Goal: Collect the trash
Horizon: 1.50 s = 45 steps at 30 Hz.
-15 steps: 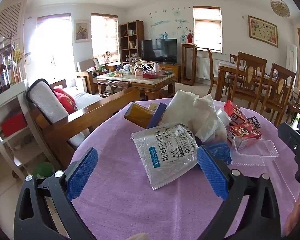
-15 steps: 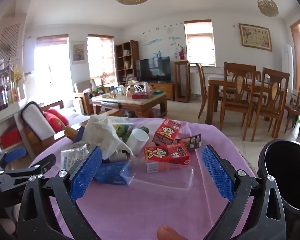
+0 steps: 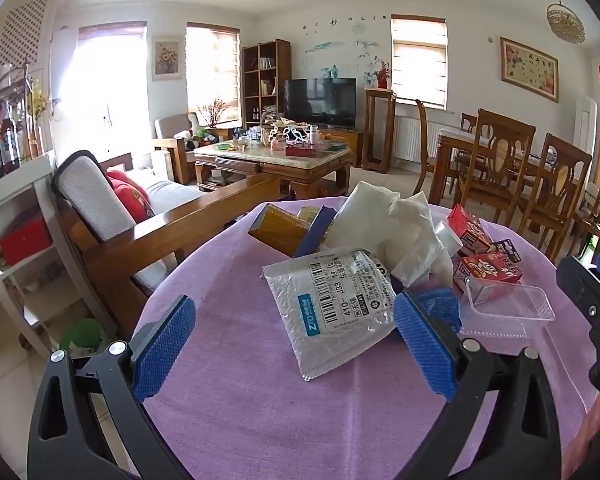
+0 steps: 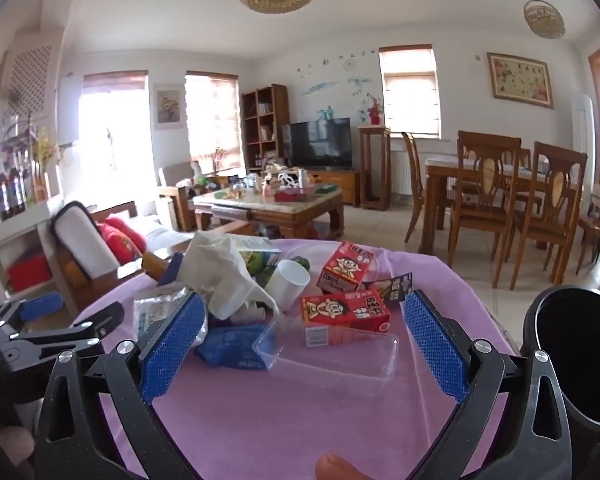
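A heap of trash lies on a round table with a purple cloth (image 3: 240,400) (image 4: 300,420). In the left wrist view a silver courier pouch (image 3: 336,308) lies nearest, with crumpled white tissue (image 3: 392,224), a brown box (image 3: 278,228) and red cartons (image 3: 488,272) behind it. My left gripper (image 3: 294,340) hangs open just short of the pouch, holding nothing. In the right wrist view a clear plastic tray (image 4: 332,352), a red carton (image 4: 344,312), a white cup (image 4: 288,284) and a blue wrapper (image 4: 232,344) lie ahead. My right gripper (image 4: 300,340) is open around empty air before the tray.
A black bin (image 4: 580,360) stands at the table's right edge. The left gripper (image 4: 52,328) shows at the left of the right wrist view. A wooden sofa (image 3: 140,232) is beyond the table on the left, dining chairs (image 3: 500,168) on the right, a coffee table (image 3: 272,160) behind.
Both views sit slightly lower on the room, so the table's trash looks a little nearer. Both grippers stay open and nothing on the table has moved.
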{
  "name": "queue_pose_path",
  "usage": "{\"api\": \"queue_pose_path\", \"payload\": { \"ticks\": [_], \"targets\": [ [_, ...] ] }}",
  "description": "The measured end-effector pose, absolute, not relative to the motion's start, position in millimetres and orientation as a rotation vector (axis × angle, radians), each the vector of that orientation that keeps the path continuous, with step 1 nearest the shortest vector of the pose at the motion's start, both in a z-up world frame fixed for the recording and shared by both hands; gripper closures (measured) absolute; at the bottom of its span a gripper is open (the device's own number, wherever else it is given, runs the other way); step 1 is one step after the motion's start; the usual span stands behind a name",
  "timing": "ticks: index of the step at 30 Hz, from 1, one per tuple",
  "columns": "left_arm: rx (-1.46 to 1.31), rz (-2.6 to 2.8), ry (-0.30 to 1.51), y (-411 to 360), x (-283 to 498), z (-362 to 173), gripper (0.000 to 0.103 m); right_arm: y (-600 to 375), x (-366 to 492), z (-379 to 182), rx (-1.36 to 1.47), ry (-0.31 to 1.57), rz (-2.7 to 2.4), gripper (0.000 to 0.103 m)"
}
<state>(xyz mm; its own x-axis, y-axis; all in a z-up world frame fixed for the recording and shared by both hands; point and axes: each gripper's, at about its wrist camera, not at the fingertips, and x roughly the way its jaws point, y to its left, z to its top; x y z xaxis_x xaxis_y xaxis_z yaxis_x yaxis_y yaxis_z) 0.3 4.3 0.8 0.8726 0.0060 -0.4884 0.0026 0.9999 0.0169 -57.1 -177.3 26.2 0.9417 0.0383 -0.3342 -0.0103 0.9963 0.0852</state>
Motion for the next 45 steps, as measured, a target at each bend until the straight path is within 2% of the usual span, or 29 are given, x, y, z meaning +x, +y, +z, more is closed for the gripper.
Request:
{"api": "queue_pose_path", "payload": {
  "ticks": [45],
  "targets": [
    [0.003,-0.007,0.522,6,3,0,0.005,-190,-56,26,0.122,0.343,0.012,0.005]
  ]
}}
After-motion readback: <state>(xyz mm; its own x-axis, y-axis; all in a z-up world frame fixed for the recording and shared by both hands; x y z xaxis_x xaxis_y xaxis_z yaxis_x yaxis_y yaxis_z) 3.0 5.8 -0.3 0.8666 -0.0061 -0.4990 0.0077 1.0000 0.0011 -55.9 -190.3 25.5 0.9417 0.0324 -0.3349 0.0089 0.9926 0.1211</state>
